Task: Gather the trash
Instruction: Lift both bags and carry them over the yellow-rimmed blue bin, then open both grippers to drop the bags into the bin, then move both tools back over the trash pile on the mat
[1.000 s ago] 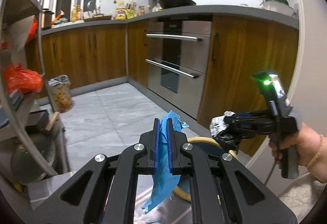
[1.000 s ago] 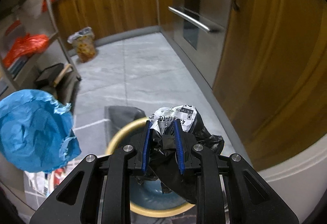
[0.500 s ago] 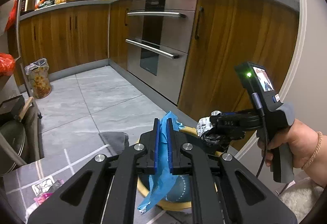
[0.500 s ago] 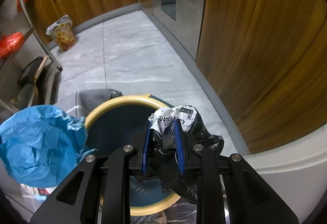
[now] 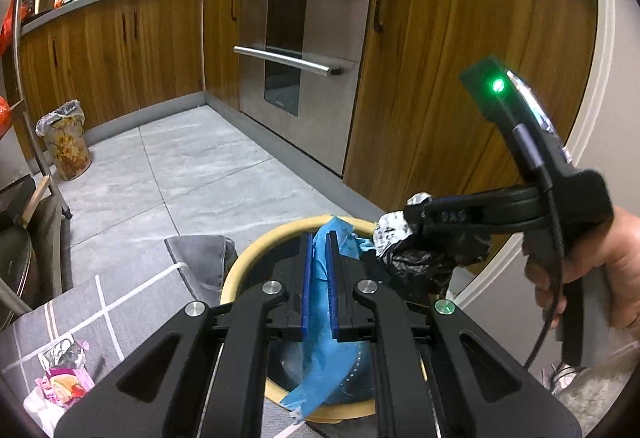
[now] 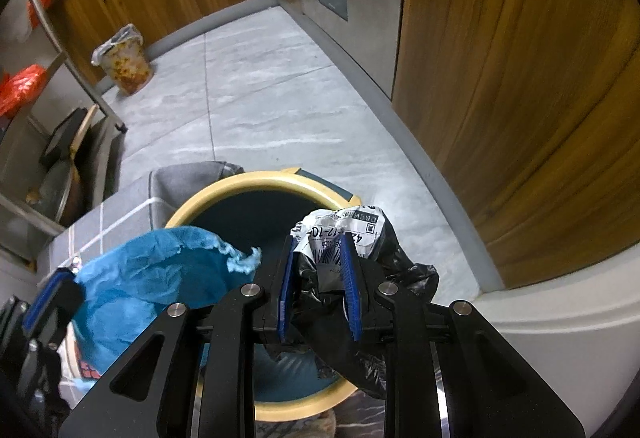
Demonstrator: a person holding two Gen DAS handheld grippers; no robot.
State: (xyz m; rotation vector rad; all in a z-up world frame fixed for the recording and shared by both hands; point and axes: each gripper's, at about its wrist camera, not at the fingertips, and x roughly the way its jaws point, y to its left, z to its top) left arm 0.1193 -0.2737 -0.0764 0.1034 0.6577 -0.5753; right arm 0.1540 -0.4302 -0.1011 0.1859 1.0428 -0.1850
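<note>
We cannot see the bin's [image 6: 256,178] floor, hidden behind blue paper [image 6: 160,278] and black bag [image 6: 352,342]; the bag's label [image 6: 344,230] print stays unreadable.

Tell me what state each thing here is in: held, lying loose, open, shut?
Left gripper: shut on the blue paper.
Blue paper: crumpled, hanging over the bin.
Right gripper: shut on the black bag.
Black bag: scrunched with white labelled paper, held above the bin.
Bin: open, no lid.
Snack wrapper: lying loose on the grey cloth.
Oven: shut.
Floor bucket: upright, lined, full.
</note>
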